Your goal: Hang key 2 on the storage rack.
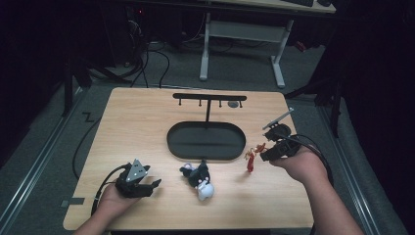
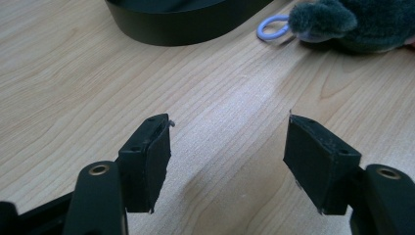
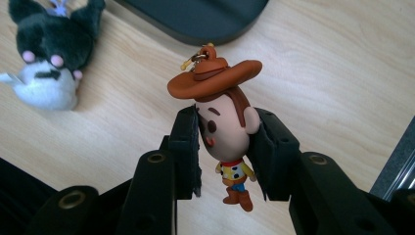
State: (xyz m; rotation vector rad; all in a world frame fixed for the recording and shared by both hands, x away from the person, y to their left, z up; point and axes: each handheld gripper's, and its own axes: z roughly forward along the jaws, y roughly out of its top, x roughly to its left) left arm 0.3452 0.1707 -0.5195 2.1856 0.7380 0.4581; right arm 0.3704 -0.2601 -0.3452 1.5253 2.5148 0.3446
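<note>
One cowboy figure [image 3: 226,129] hangs clamped by its head between the jaws of the right gripper [image 3: 225,147], its long axis upright with hat up and boots down, lifted off the table [image 1: 147,122] right of the black oval tray [image 1: 205,141]. One plush keychain [image 1: 199,180] lies at centre, its ring partly cut off in the left gripper view. The left gripper [image 2: 227,161] rests with jaws apart, empty.

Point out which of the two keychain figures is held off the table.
The cowboy figure with the brown hat: the right gripper clamps its head, boots dangling. The dark plush charm lies on the table, untouched.
</note>
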